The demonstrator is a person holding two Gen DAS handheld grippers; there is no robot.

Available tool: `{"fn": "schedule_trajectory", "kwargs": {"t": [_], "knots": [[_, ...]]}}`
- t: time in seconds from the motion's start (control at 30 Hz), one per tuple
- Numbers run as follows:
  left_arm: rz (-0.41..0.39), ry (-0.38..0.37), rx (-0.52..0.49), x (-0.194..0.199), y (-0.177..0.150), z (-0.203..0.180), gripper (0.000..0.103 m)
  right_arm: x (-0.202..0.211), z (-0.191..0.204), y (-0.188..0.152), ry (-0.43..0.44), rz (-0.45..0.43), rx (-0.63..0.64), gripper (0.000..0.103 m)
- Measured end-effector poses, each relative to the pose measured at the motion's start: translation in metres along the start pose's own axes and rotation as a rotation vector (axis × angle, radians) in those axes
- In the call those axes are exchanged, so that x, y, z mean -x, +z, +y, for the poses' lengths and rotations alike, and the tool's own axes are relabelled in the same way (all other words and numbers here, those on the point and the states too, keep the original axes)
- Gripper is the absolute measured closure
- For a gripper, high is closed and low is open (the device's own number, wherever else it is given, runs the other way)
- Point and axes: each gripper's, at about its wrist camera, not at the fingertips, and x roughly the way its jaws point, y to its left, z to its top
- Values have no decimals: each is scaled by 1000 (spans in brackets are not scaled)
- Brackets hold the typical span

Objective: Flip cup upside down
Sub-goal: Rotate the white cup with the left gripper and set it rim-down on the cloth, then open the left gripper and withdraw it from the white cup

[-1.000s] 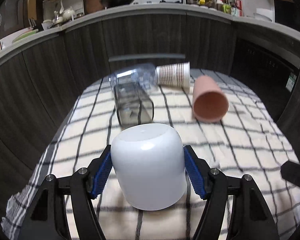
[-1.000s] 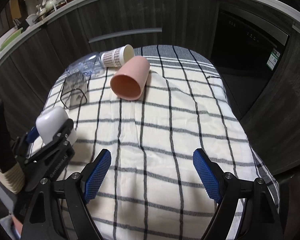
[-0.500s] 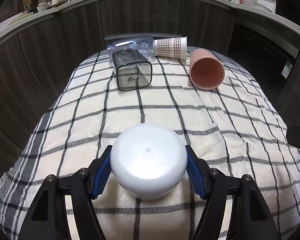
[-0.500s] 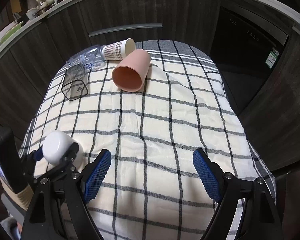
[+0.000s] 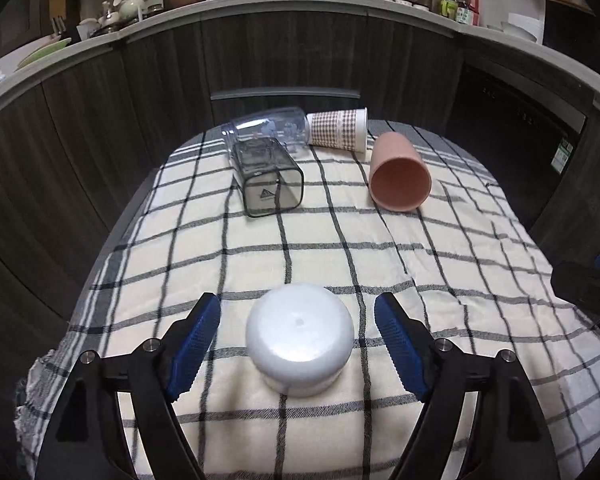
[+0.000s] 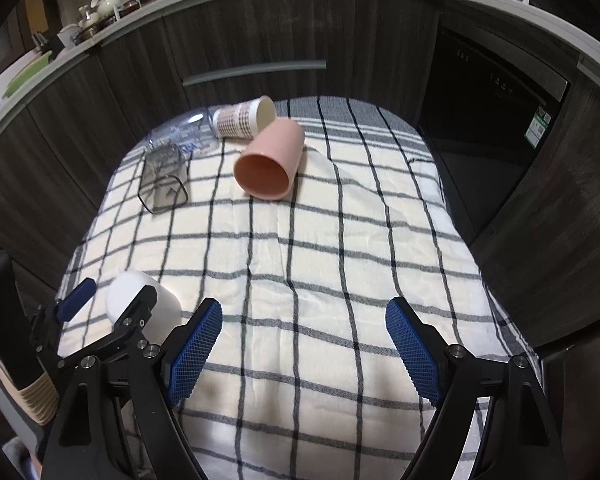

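Observation:
A white cup (image 5: 300,338) stands upside down on the checked cloth (image 5: 340,240), its flat base up. My left gripper (image 5: 298,344) is open, with its blue pads on either side of the cup and a gap on each side. The cup also shows in the right wrist view (image 6: 140,304), at the near left, partly behind the left gripper's fingers. My right gripper (image 6: 302,354) is open and empty above the near middle of the cloth.
At the far end lie a pink cup (image 5: 398,178), a patterned paper cup (image 5: 338,128), a clear round cup (image 5: 268,128) and a dark clear square cup (image 5: 268,178), all on their sides. Dark cabinets surround the table. The right gripper's body shows at the right edge (image 5: 588,288).
The left gripper lowered the white cup onto the cloth, base up, then opened and let it go. The right gripper barely moved.

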Motion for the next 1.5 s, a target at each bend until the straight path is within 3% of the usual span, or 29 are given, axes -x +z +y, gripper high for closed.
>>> {"fn": "schedule_trajectory", "kwargs": {"t": [0.7,0.97,1.13,1.5], "knots": [[-28,40,61,99,33,24,18,75,19,7,35,-217,21,19],[-39,56,79,122,33,31,16,101,20,0,37,-285,-8,19],[-49,72,86,135,31,34,13,116,17,-4,26,-335,-34,11],[-44,99,92,146,25,37,7,129,19,-12,4,-355,-43,8]]}}
